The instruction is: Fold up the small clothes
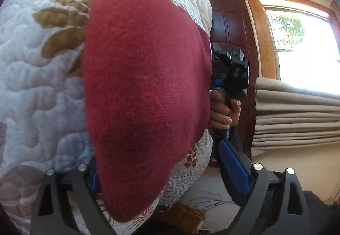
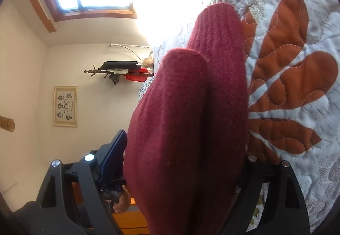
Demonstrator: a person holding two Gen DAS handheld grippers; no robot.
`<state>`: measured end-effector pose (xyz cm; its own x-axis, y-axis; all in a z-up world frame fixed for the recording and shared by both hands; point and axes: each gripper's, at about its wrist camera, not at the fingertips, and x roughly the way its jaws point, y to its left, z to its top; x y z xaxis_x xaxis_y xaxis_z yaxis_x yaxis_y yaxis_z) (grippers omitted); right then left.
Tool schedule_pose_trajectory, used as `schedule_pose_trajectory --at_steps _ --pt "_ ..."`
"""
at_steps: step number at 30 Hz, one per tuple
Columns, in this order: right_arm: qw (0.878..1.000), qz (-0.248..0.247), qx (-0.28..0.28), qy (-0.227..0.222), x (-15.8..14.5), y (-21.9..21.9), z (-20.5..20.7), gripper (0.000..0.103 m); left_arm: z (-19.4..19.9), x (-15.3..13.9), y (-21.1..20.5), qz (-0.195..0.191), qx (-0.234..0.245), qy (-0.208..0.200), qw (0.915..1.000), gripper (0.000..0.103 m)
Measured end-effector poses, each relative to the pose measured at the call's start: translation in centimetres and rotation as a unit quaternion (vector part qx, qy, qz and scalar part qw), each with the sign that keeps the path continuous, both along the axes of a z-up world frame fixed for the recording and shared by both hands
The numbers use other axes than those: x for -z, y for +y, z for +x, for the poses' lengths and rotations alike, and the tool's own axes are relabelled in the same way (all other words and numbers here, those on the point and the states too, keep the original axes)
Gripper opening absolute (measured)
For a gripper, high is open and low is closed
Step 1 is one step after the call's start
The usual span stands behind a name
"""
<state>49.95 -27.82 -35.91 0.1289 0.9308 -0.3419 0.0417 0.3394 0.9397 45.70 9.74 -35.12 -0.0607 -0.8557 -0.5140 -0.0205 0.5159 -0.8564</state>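
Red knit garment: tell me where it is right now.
The red knit garment fills the centre of both wrist views, hanging between the fingers of the left gripper and the right gripper, in front of the floral quilt.

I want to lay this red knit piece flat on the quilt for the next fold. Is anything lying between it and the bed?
Nothing visible does. The red knit piece hangs close in front of the floral quilt, and the quilt beside it is bare fabric. The cloth hides the patch directly behind it.
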Motion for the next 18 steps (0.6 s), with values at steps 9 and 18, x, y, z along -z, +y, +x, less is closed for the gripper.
schedule_pose_trajectory --at_steps 9,18 --pt "0.998 -0.055 -0.002 -0.015 -1.6 1.3 0.0 0.052 0.9 1.6 0.2 -0.004 -0.059 0.055 0.9967 0.061" --pt "0.996 -0.079 0.018 -0.033 -5.1 2.6 0.3 0.035 0.8 0.4 1.9 -0.018 -0.069 0.052 0.9961 0.039"
